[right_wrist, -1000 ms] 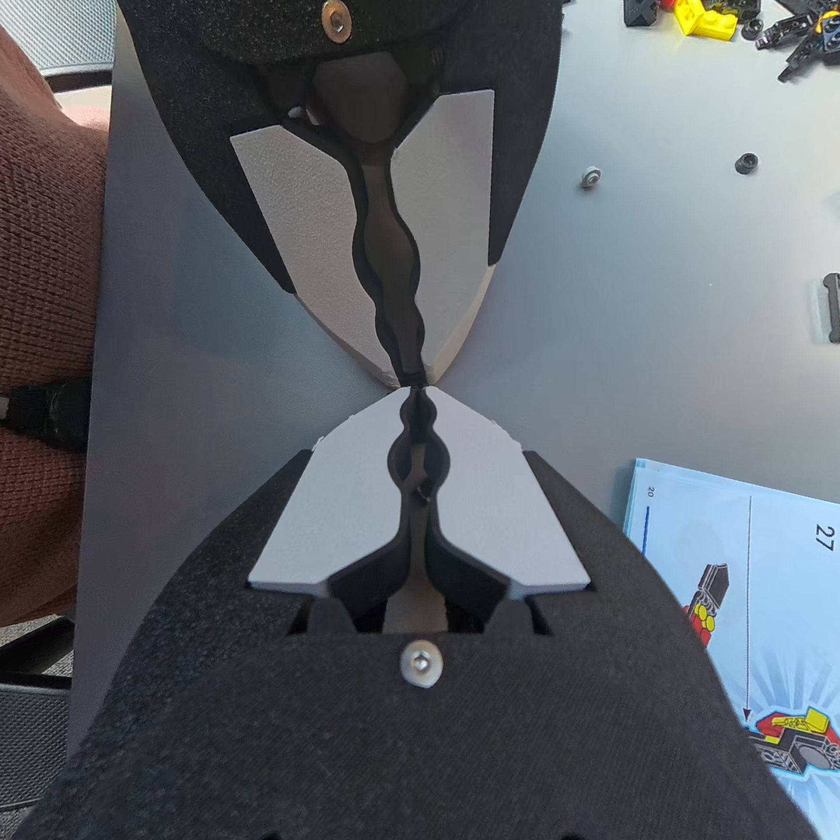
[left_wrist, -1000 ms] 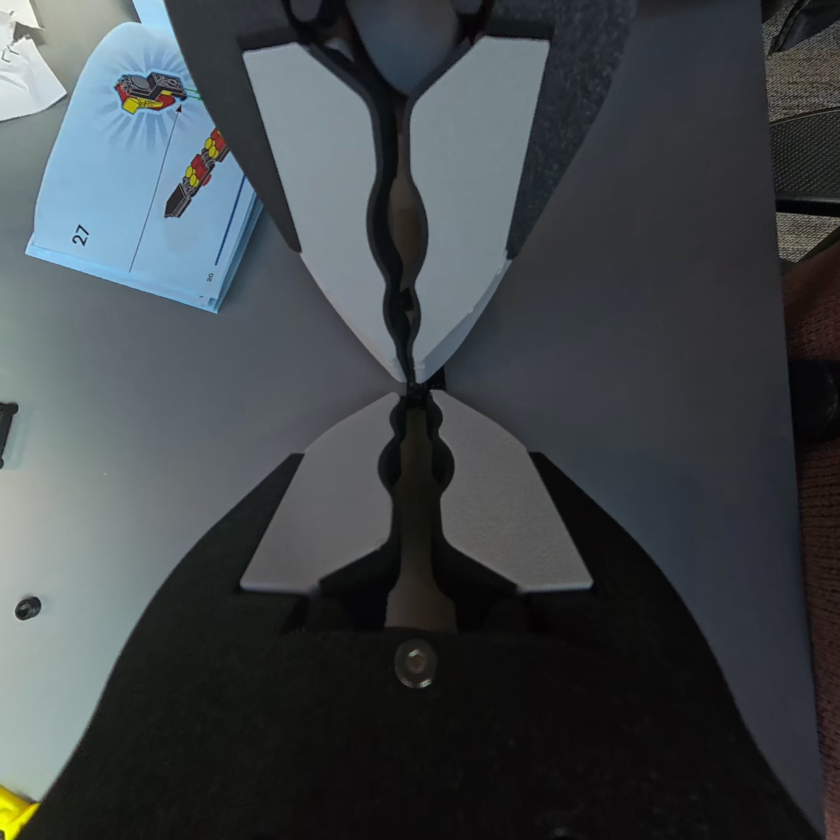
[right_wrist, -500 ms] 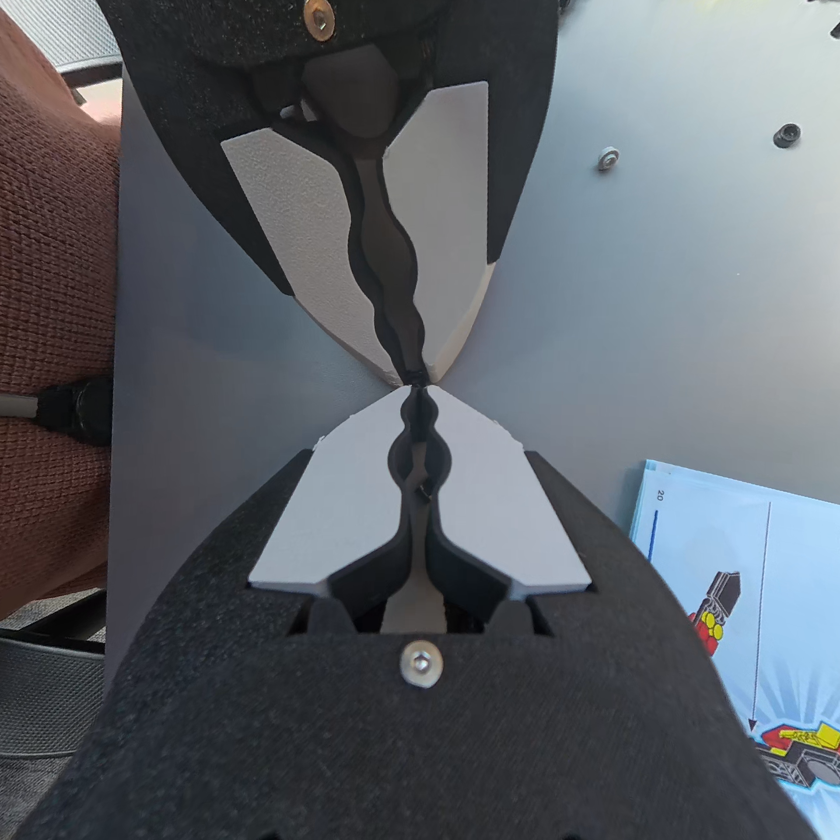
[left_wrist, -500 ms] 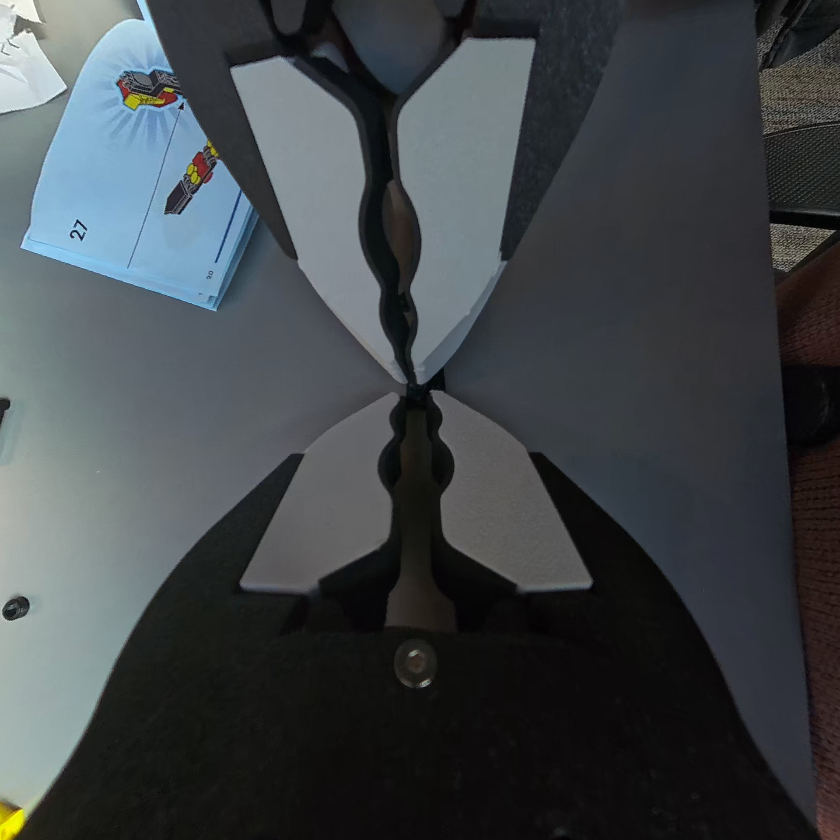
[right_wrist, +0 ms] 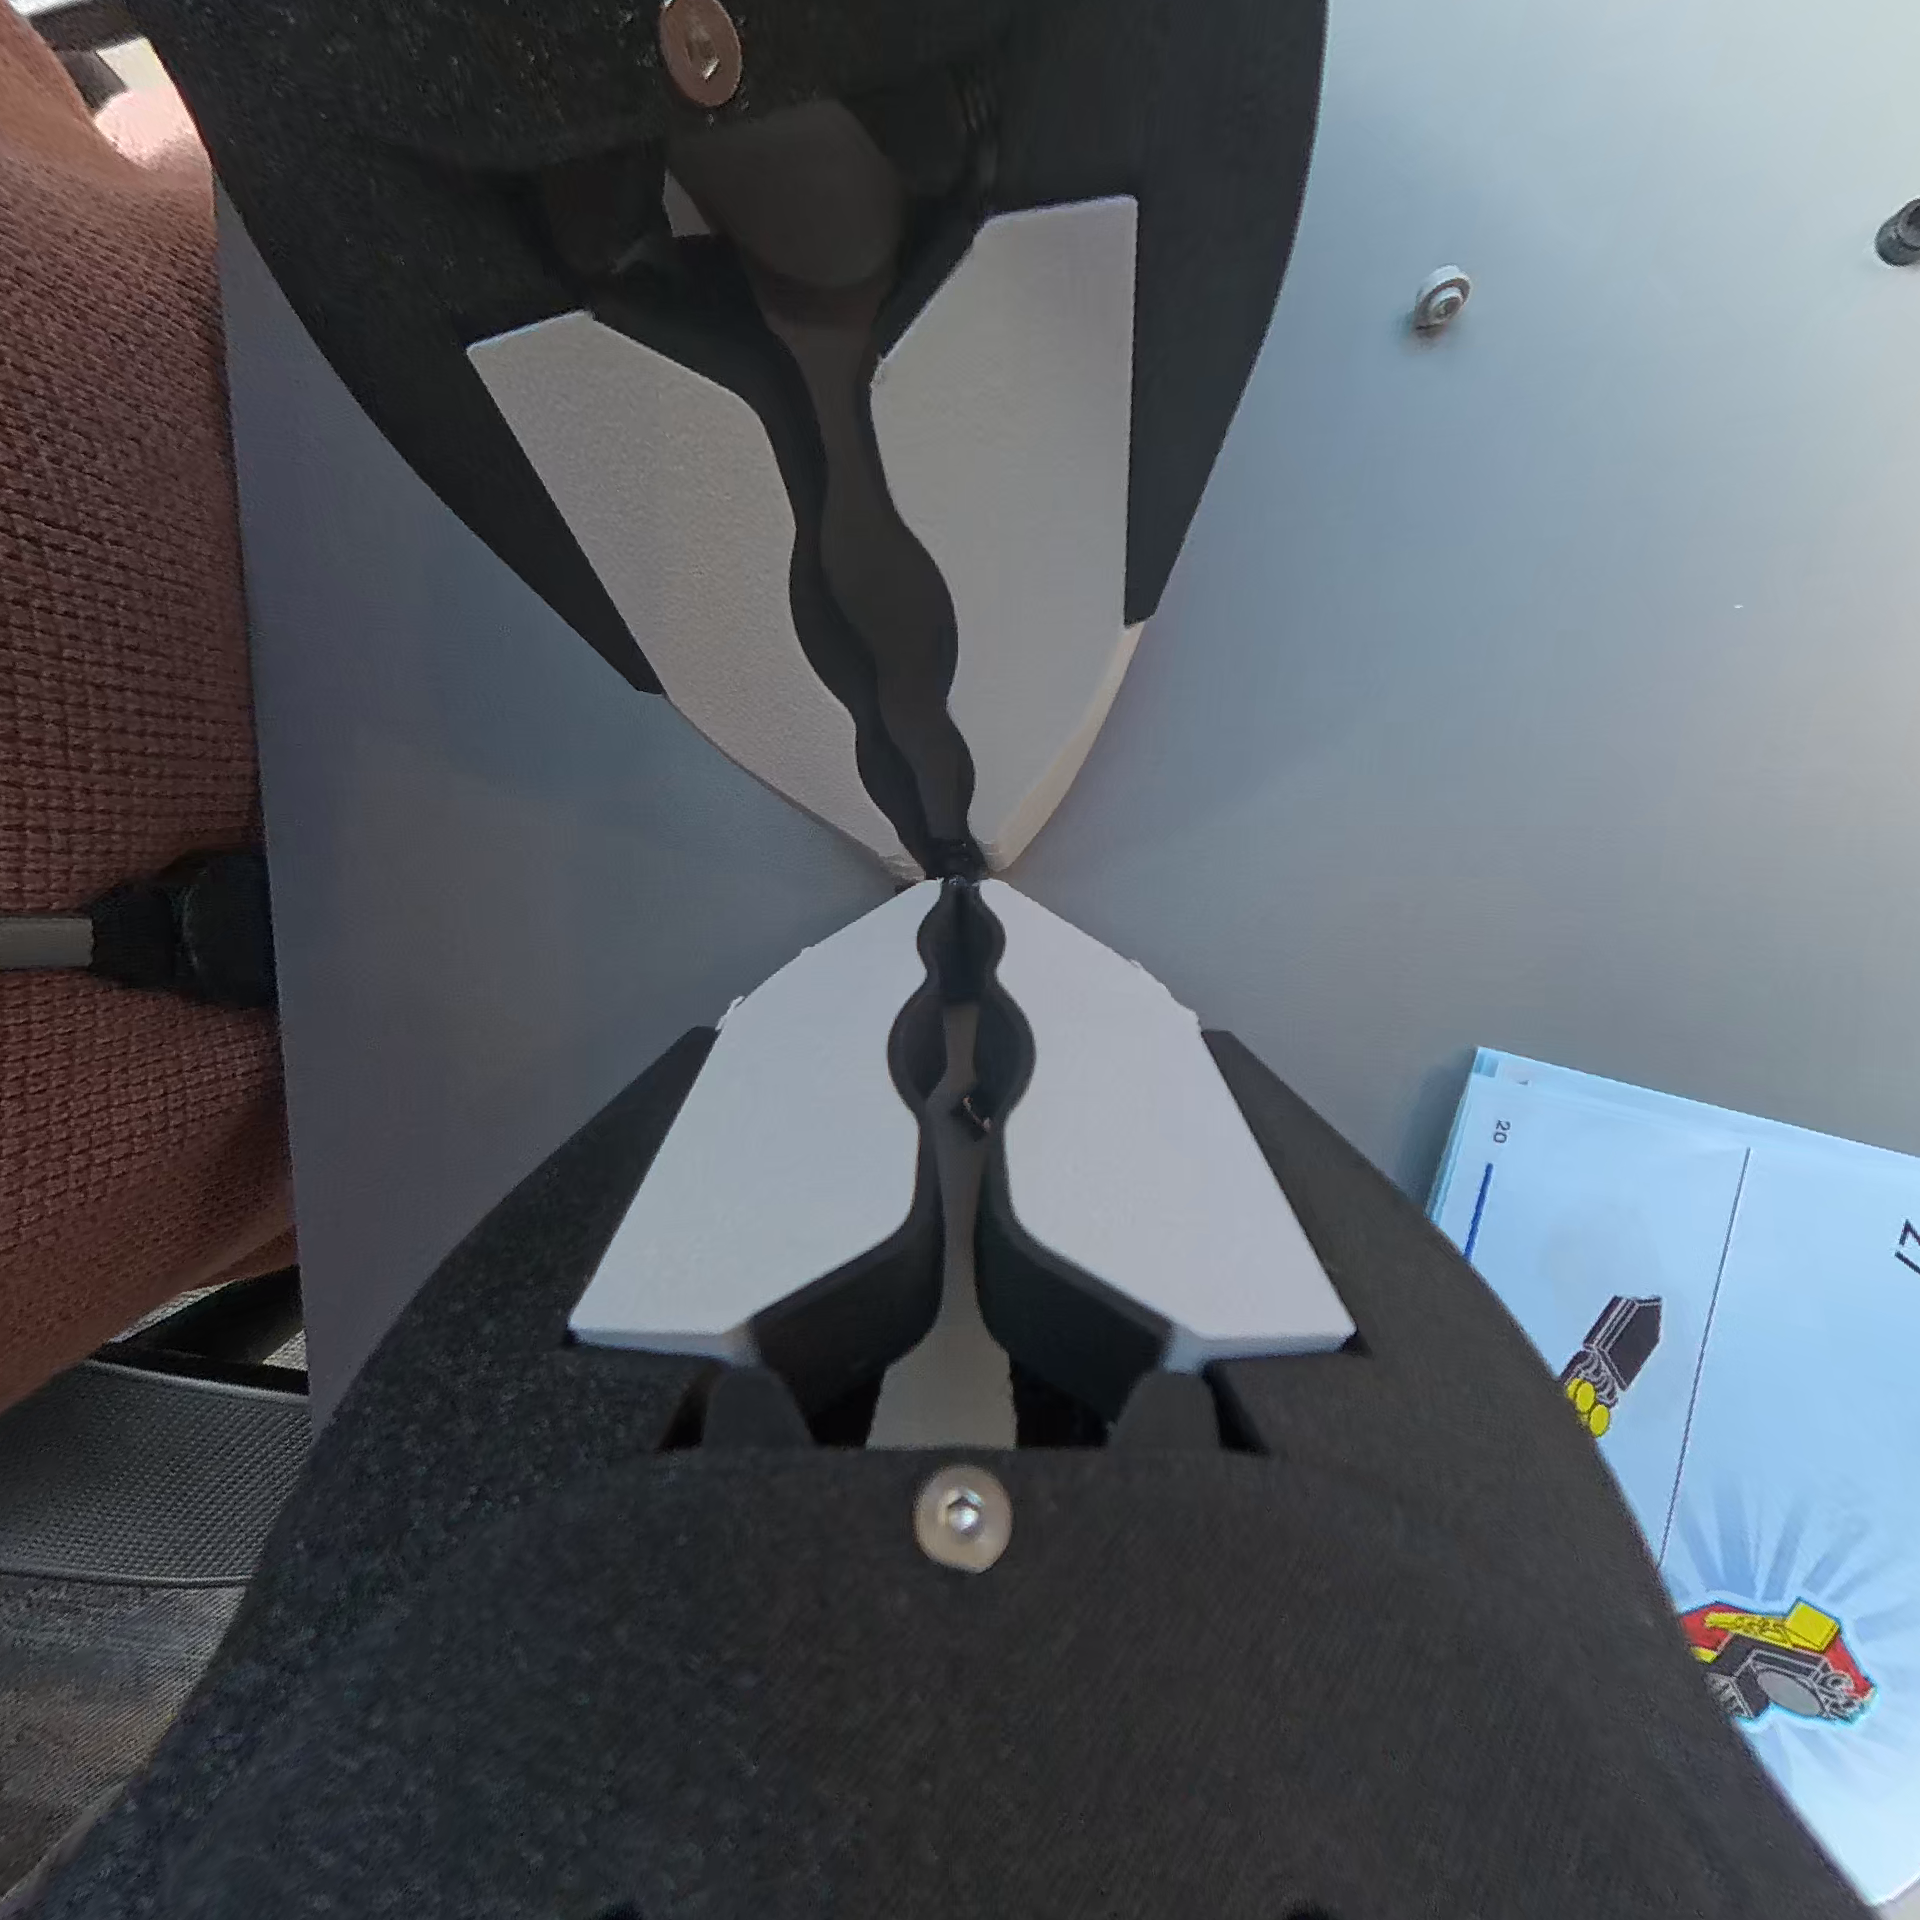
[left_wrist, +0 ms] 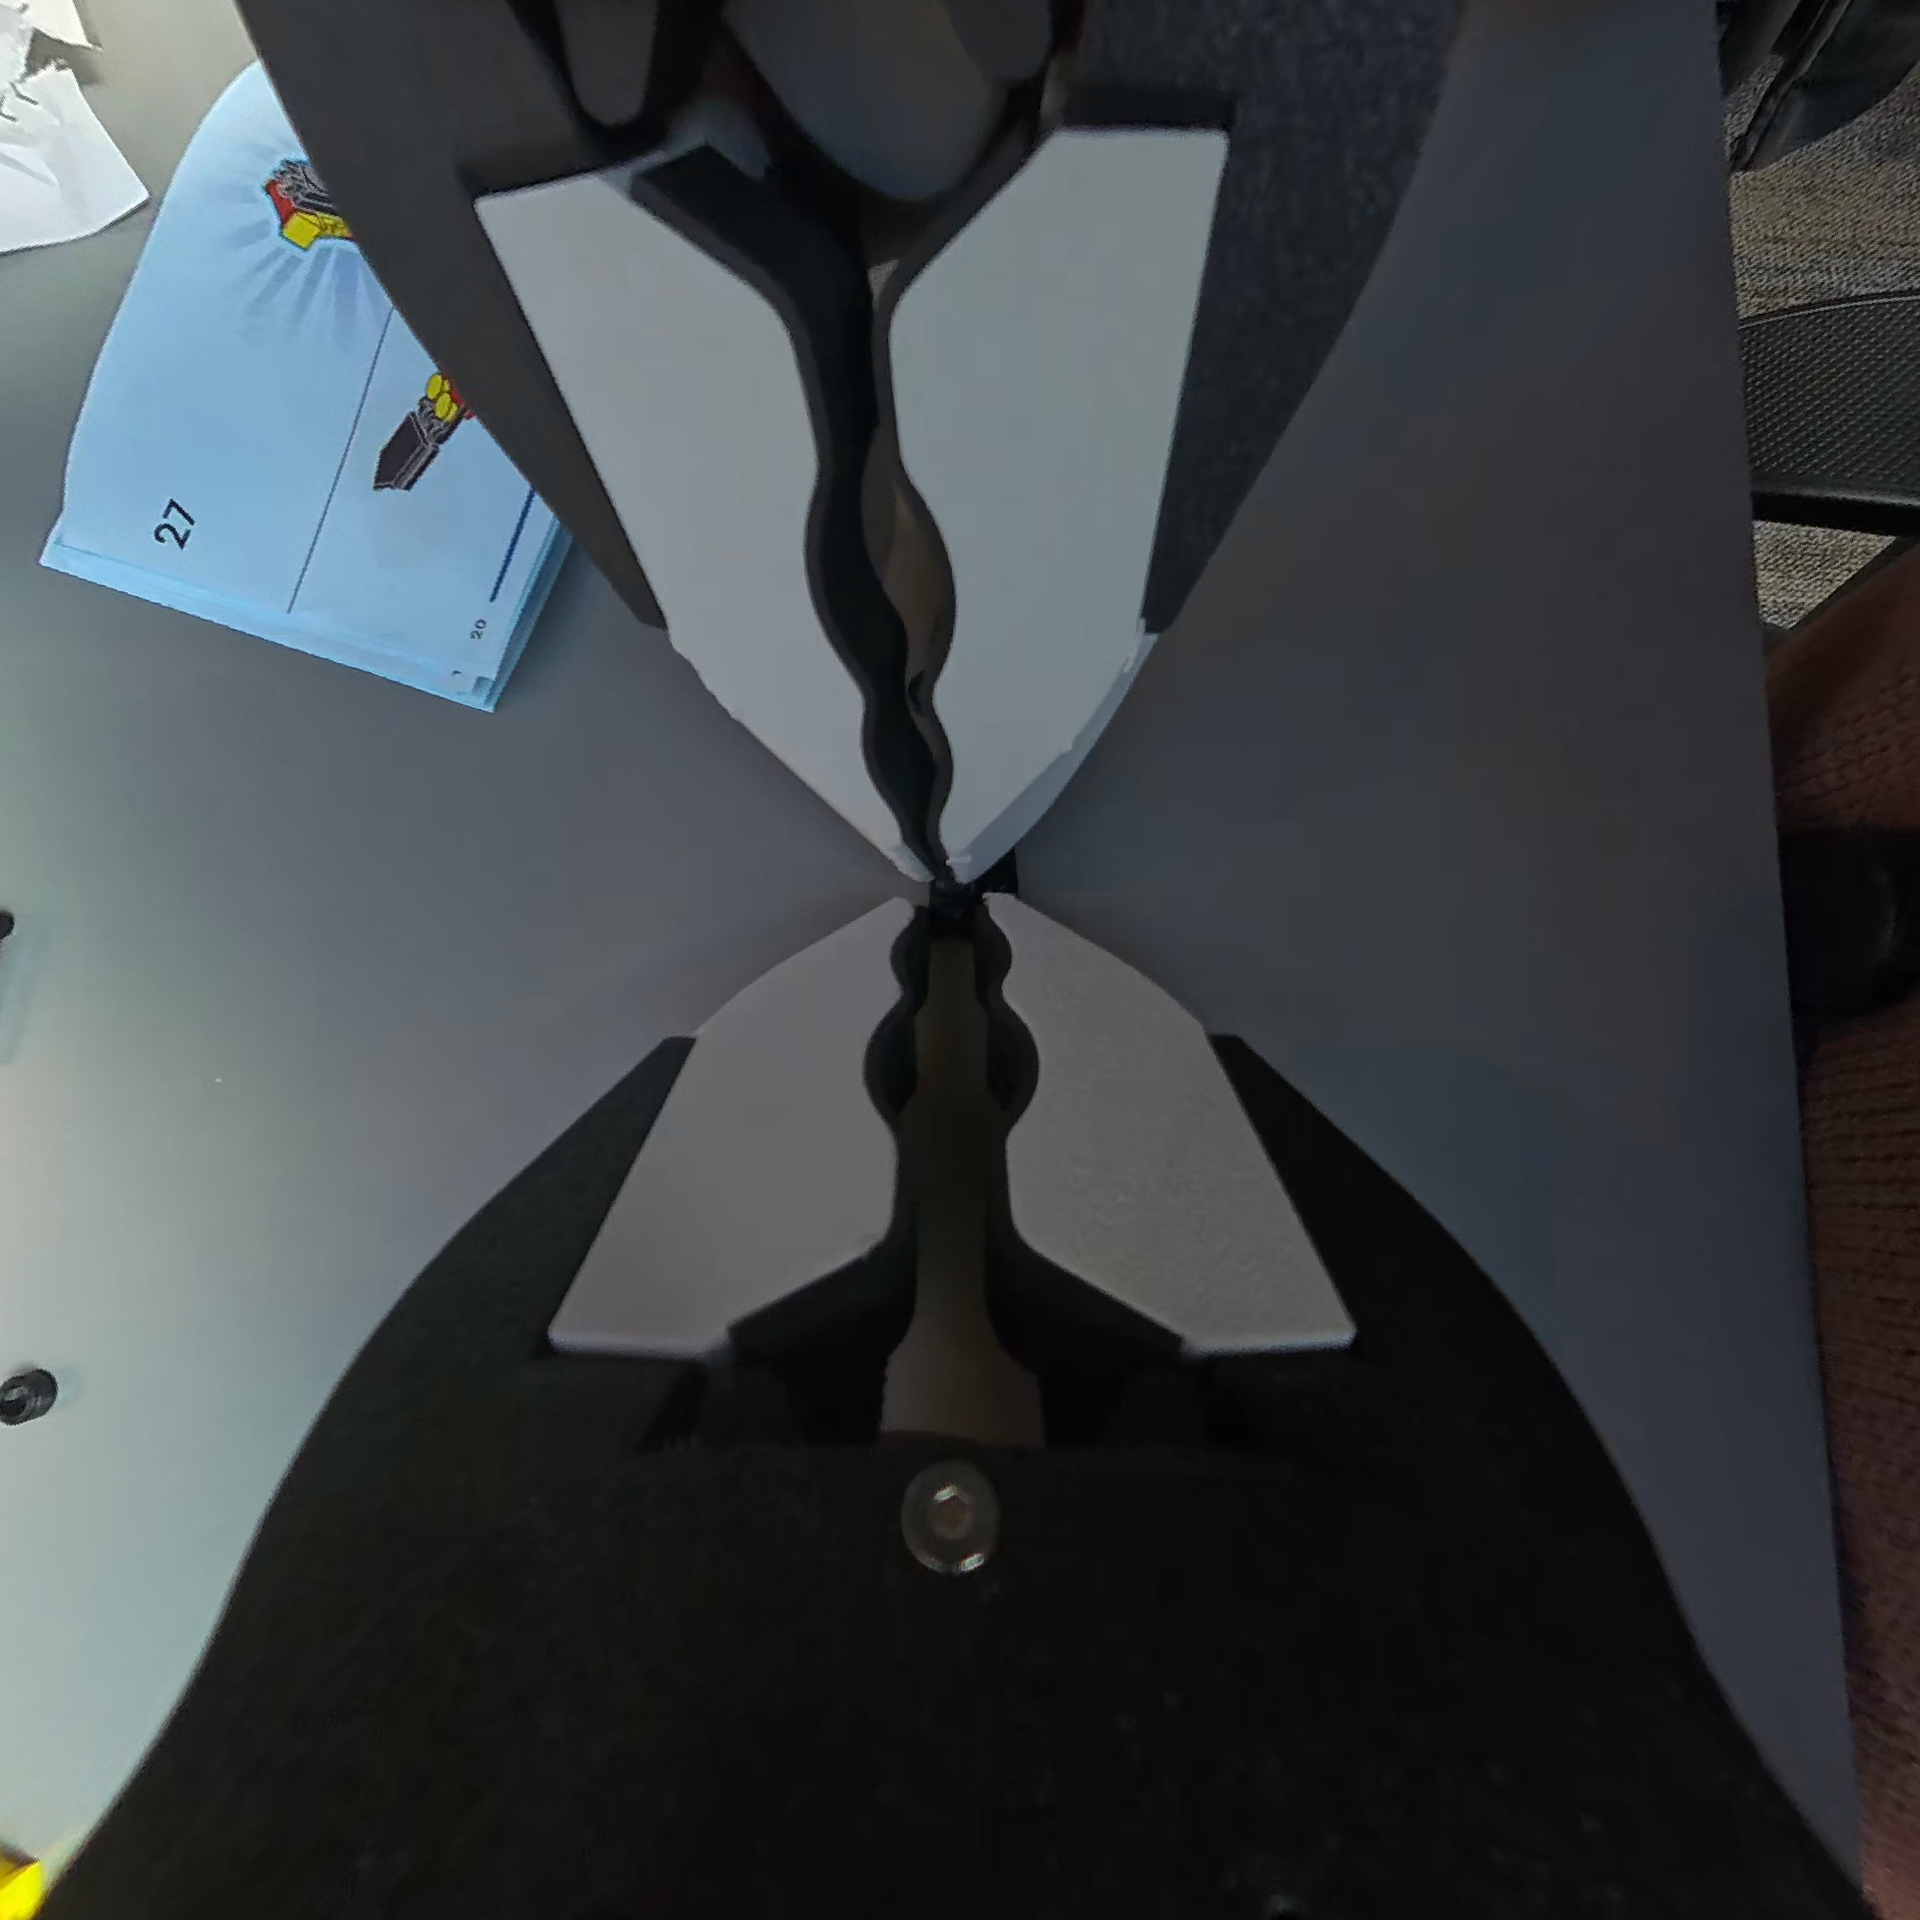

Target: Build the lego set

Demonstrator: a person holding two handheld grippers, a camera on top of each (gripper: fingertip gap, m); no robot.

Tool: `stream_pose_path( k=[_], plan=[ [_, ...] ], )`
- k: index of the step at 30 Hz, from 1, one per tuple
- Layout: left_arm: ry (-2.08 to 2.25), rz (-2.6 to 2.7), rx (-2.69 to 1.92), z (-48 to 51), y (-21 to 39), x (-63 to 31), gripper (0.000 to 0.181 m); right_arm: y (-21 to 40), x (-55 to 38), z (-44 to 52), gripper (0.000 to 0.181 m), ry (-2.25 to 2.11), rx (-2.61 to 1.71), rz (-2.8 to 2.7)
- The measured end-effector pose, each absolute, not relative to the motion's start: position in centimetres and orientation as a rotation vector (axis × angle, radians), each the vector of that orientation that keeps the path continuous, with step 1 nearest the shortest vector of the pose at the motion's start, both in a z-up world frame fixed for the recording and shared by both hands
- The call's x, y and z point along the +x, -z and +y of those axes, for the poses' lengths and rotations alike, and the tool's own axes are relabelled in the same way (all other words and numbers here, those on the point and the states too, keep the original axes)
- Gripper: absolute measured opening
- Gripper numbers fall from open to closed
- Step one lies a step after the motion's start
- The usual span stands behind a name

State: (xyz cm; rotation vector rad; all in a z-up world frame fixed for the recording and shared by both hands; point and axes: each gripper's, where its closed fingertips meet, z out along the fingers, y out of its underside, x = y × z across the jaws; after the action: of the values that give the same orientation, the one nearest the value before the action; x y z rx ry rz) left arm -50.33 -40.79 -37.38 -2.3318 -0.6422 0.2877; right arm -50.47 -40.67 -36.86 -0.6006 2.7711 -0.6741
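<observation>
The two tongs meet tip to tip over the grey counter [left_wrist: 364,1039], each pointing straight at the other. The left tongs [left_wrist: 951,914] are closed, their white fingers [left_wrist: 790,1174] pressed together; the right tongs [right_wrist: 956,894] are likewise closed, and each appears in the other's view from above. At the meeting point sits something tiny and black. Whether either pair grips it is too small to tell.

The tongs' black bodies block much of the counter. The blue instruction booklet [left_wrist: 260,416] lies open beside the tips, partly covered by the right tongs in the left view and cut off by the frame edge in the right view [right_wrist: 1714,1403]. Farther from the booklet lie a small black round piece [left_wrist: 26,1392] and a grey round piece [right_wrist: 1444,296]. A rust-coloured knit sleeve [right_wrist: 104,727] borders the counter's edge.
</observation>
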Motion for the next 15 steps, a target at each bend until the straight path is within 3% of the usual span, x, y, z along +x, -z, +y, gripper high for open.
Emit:
stream_pose_path(
  k=[15],
  plan=[
    [-0.269,-0.630,-2.293,-40.71,37.34,-50.34,0.007,36.87,-50.46,-40.74,0.000,0.690,-0.568,2.733]
  ],
)
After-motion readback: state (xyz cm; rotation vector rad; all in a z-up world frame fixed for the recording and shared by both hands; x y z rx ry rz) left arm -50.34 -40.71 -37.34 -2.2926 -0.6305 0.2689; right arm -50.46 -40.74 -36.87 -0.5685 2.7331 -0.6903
